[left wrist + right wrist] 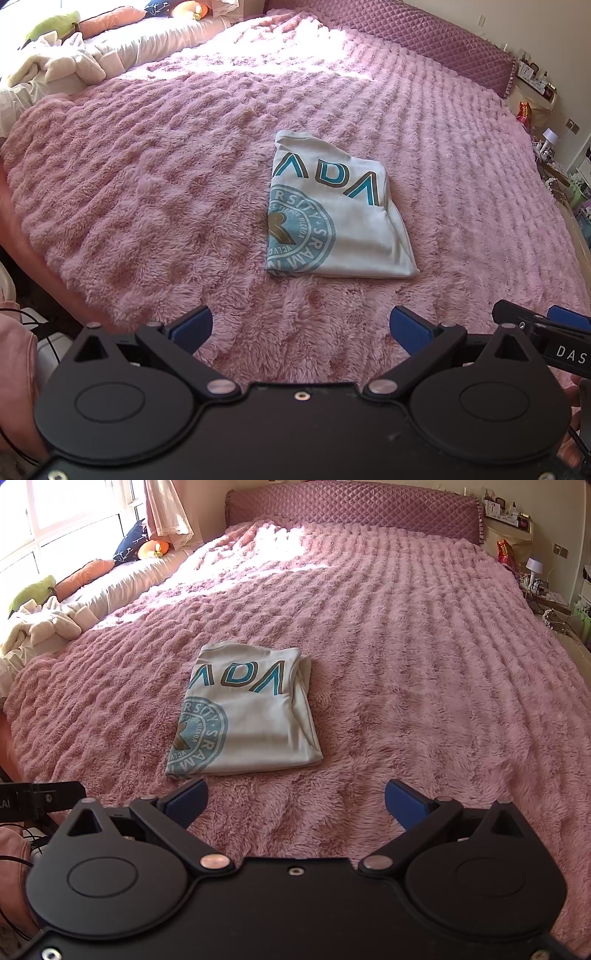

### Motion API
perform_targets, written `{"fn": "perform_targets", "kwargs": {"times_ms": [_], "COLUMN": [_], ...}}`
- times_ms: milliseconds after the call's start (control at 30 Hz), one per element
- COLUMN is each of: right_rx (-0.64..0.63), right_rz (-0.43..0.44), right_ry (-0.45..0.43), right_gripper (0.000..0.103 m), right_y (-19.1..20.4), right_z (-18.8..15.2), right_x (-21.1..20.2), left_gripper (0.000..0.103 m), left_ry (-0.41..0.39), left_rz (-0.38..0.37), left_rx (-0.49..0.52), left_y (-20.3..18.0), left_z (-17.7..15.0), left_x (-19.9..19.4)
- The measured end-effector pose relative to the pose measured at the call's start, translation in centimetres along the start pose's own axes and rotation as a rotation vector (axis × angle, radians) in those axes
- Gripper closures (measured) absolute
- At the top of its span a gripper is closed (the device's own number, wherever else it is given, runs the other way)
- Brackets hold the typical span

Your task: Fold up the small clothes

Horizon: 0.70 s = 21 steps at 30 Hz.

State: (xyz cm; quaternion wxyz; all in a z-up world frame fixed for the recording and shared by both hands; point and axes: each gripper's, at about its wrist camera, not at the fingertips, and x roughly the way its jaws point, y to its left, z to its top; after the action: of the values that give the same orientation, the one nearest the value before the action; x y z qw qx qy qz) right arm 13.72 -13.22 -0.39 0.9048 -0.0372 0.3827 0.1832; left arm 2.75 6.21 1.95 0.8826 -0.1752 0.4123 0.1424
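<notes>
**Folded shirt on bed, both grippers spread and empty**

Bed blanket (147,192), pink and fluffy w/ ridged rows, fills nearly all of both views. Quilted mauve headboard (351,509) runs across 12 o'clock in the right wrist view; in the left wrist view it slants off toward 1 o'clock. Sun patch falls on the blanket near the headboard end.

Along the window side, approx 10 o'clock: a long cushioned ledge (122,587) w/ a rumpled cream cloth (40,626), a green plush (31,590), an orange plush (153,549) and a dark blue pillow (129,542). Nightstand clutter at 2 o'clock, incl. a small white lamp (534,568).

Shirt (332,210), white w/ teal letters and a round teal seal, lies folded into a neat rectangle on the blanket, approx mid-bed. Left wrist view: just right of centre, 12 o'clock of the fingers. Right wrist view: at 11 o'clock, left of centre.

Left gripper (301,326) is released, blue pads wide apart, nothing between them, near the shirt's front edge but not touching. Right gripper (295,799) likewise spread and empty, shirt apart from it. Each gripper's tip peeks into the other's view, so the two sit side by side.
</notes>
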Motion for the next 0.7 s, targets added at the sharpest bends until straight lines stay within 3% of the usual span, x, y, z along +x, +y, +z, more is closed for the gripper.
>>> {"fn": "perform_targets", "kwargs": {"times_ms": [700], "right_rx": [-0.001], "right_rz": [0.002], "right_ry": [0.003], "right_gripper": [0.000], "right_y": [0.04], "right_z": [0.24], "right_x": [0.26], "left_gripper": [0.000], "left_ry": [0.015], "left_rz": [0.023], "left_rx": [-0.005], "left_y": [0.10], "left_z": [0.03], "left_x": [0.08]}}
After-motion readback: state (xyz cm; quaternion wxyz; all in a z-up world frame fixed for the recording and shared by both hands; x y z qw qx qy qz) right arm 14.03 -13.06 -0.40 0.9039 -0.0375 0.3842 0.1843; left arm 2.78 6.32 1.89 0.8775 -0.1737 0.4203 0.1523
